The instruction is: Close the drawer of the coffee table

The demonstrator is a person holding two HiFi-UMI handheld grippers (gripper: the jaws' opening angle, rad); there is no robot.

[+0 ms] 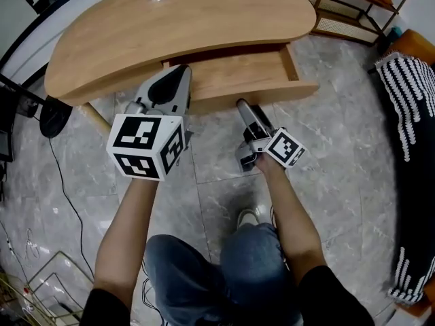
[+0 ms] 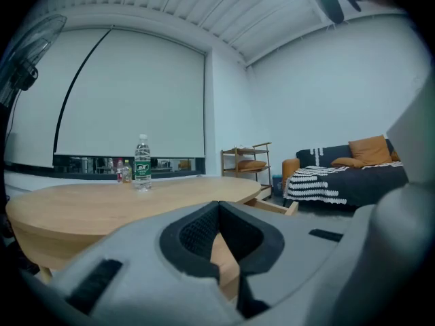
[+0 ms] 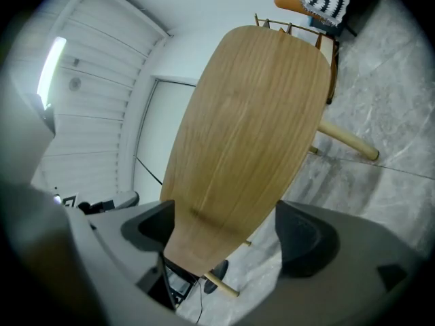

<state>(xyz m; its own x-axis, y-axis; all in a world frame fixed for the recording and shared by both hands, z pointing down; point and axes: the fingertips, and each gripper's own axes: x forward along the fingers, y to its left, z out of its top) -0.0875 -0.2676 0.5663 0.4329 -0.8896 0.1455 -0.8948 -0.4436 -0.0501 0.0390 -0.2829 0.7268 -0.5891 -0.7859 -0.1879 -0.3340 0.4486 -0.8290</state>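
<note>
In the head view, the drawer (image 1: 238, 73) stands pulled out from under the wooden surface (image 1: 204, 19), toward the person. The left tongs (image 1: 181, 73) point at the left end of its front, and the right tongs (image 1: 242, 104) sit at its front edge.

In the left gripper view, the left tongs (image 2: 217, 206) are pressed together at the tips, gripping nothing.

In the right gripper view, the right tongs (image 3: 231, 231) gape wide with nothing clamped, and pale wood lies beyond them.

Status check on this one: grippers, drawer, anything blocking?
Left gripper shut, empty, by the drawer's left end. Right gripper open, at the drawer front, gripping nothing. Drawer pulled out of the coffee table, not yet closed. Nothing seen blocking it.
</note>
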